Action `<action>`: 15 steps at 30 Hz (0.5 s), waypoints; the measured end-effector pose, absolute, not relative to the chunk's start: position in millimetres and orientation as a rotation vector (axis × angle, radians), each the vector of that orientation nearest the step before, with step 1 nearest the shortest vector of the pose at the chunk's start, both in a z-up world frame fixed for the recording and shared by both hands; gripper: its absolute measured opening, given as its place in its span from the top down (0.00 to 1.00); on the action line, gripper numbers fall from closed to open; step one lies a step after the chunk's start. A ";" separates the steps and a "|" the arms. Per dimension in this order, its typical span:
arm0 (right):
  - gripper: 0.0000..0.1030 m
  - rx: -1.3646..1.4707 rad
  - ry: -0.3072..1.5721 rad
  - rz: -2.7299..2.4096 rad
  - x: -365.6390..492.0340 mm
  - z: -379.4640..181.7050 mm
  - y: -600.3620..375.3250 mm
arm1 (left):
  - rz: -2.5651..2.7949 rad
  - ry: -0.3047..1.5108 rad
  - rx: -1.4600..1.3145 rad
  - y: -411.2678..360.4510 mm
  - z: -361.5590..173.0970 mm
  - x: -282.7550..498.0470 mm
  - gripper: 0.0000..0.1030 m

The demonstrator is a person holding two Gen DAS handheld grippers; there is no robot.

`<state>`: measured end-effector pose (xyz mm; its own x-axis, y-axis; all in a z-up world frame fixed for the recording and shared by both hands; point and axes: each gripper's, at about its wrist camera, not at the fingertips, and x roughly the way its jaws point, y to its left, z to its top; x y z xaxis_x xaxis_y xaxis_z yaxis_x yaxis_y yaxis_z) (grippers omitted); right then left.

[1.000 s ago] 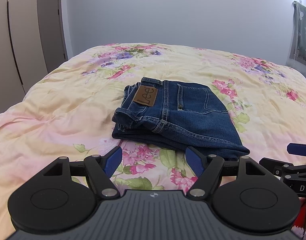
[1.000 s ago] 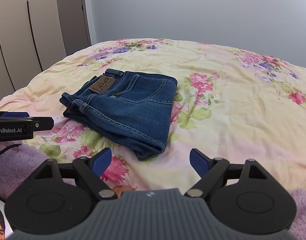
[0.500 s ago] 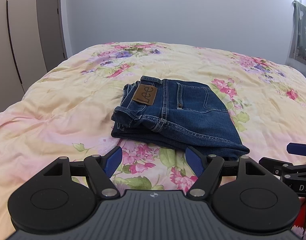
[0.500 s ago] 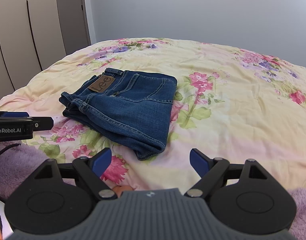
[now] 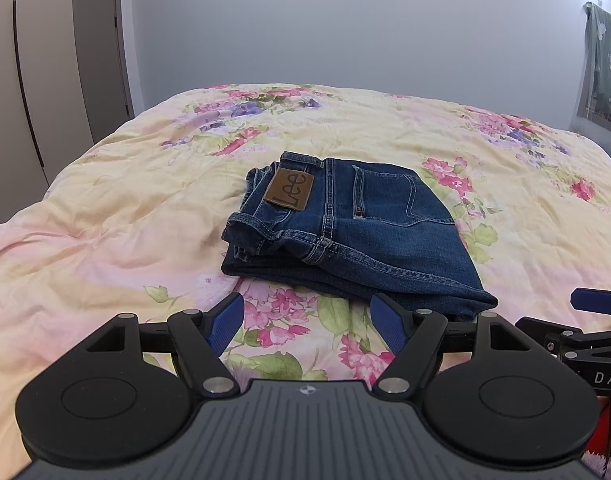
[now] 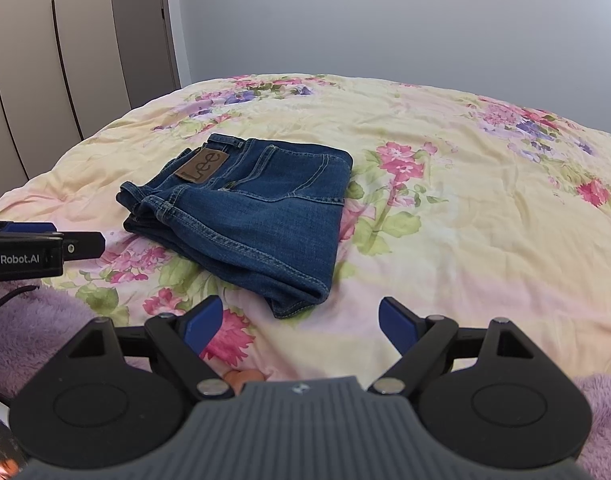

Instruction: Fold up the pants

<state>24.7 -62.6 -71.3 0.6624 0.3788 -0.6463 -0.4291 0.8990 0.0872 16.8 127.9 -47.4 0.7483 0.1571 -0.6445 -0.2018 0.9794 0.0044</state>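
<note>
— On the left?
— Wardrobe doors [image 5: 45, 92] along the wall. Left gripper [image 5: 307, 322] low over the floral quilt [image 5: 117, 216], blue fingers [image 5: 225, 322] spread wide, nothing between them.
— Middle?
— Folded jeans [image 5: 357, 232] flat on the quilt, leather patch [image 5: 290, 191] facing up, just beyond the fingertips, untouched.
— Right?
— Right gripper [image 6: 301, 326] spread too, empty, short of the jeans' near corner. Purple fleece [image 6: 29, 328] below.
</note>
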 end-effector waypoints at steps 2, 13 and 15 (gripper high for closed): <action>0.21 -0.075 0.714 0.457 24.2 -72.6 -62.9 | 0.196 0.697 -0.067 128.1 -47.3 16.7 0.18; 0.21 -0.076 0.715 0.457 24.3 -72.9 -61.9 | 0.196 0.699 -0.067 128.2 -47.0 16.8 0.18; 0.21 -0.076 0.716 0.458 24.3 -73.2 -61.8 | 0.197 0.701 -0.063 128.2 -47.5 17.5 0.18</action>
<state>24.3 -61.8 -73.2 0.6601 0.3791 -0.6486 -0.4304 0.8984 0.0871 17.5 128.2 -47.5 0.7466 0.1590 -0.6460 -0.2013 0.9795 0.0085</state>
